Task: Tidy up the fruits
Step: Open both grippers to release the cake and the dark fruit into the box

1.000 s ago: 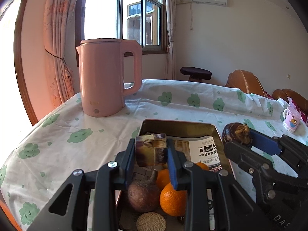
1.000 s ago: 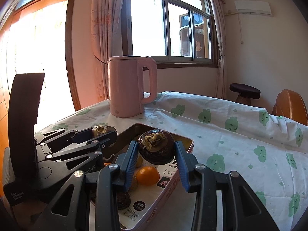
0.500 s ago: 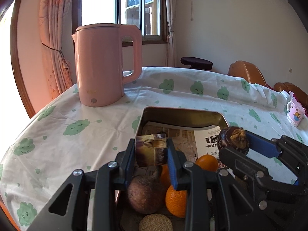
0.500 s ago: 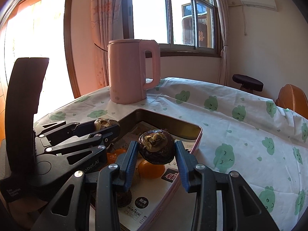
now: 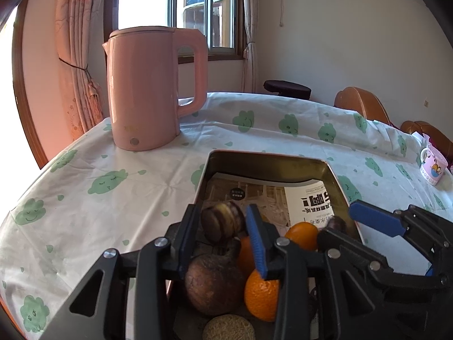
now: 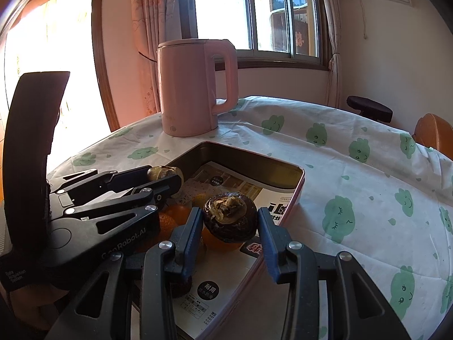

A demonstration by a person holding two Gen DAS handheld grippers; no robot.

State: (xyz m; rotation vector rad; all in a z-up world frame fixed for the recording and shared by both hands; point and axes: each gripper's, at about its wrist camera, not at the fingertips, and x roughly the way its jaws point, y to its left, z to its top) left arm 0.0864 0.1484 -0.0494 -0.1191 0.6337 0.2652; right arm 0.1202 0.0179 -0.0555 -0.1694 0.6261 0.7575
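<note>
Fruit (image 6: 230, 217) (dark) — hand-held gripper (image 6: 230, 226) opening

Dark fruits (image 6: 230, 217), oranges (image 5: 262, 297) in tray (image 5: 269, 164)

This is a home. Past the claw (image 5: 222, 236) stands a pink kettle (image 5: 147, 90) on a desk (image 5: 93, 187) with a cloud cloth, by a window (image 5: 181, 11) with curtains (image 5: 75, 56) and chairs (image 5: 359, 104).

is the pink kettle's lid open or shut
Shut. The lid sits flat and flush on top of the pink kettle, with no gap at the rim in either wrist view.
</note>
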